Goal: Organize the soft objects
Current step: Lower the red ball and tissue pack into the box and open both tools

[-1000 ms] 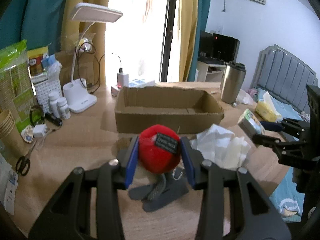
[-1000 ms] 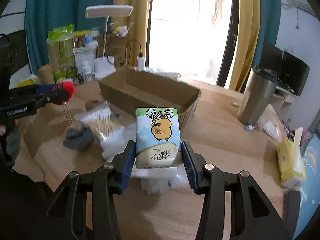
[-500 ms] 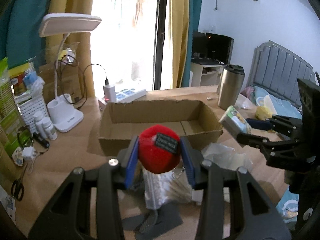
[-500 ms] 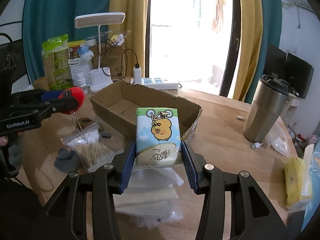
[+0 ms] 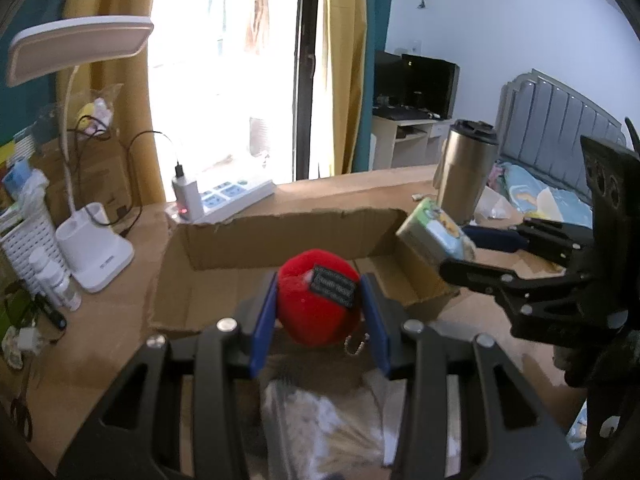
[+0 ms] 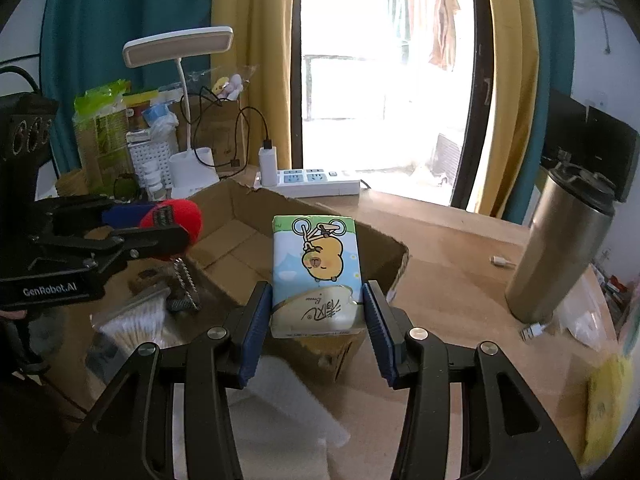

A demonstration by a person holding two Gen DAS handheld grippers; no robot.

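Observation:
My left gripper (image 5: 319, 312) is shut on a red plush ball (image 5: 319, 304) with a black label and a dangling chain, held over the near edge of the open cardboard box (image 5: 224, 244). It also shows in the right wrist view (image 6: 176, 220). My right gripper (image 6: 316, 320) is shut on a tissue pack (image 6: 316, 272) printed with a cartoon bear, held above the box's near right corner (image 6: 392, 256). The pack shows in the left wrist view (image 5: 436, 234). A bag of cotton swabs (image 6: 132, 320) and white tissue (image 6: 280, 404) lie on the table below.
A white desk lamp (image 5: 92, 256), power strip (image 5: 232, 196), small bottles (image 5: 52, 276) and white basket stand left and behind the box. A steel tumbler (image 6: 560, 248) stands right of the box. A yellow pack (image 6: 608, 400) lies at the far right.
Both grippers have moved forward and up toward the box, each keeping its object. The ball's chain has lifted off the grey cloth on the table.

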